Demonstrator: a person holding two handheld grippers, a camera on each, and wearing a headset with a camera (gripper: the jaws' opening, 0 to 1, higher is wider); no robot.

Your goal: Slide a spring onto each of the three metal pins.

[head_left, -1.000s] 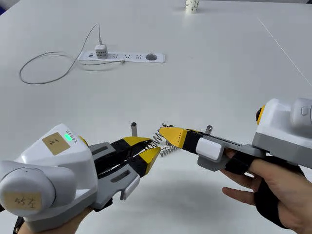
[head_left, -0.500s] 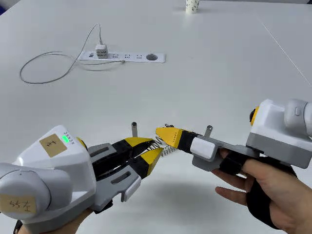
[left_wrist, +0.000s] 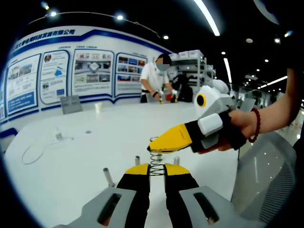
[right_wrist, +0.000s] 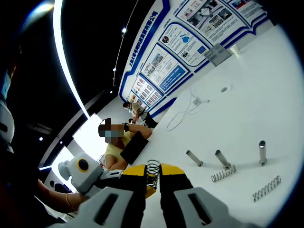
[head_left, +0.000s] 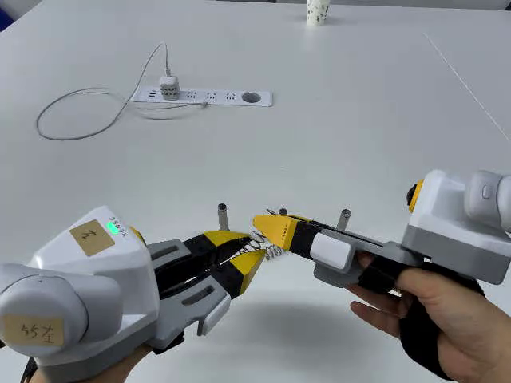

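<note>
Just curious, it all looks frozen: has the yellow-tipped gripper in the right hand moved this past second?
Yes. The right gripper crept left, away from the short upright metal pin behind it, toward the leftmost pin.

— The white bench (head_left: 335, 136) looks matt and smooth.
— The three short grey pins (right_wrist: 222, 159) are bare metal, dully shiny. The thin coiled wire spring (left_wrist: 156, 161) glints brighter.
— The white shells of the left gripper (head_left: 254, 247) and right gripper (head_left: 263, 226) look like glossy plastic, their yellow jaws matt.
— The black glove (head_left: 421, 337) looks like cloth.
</note>
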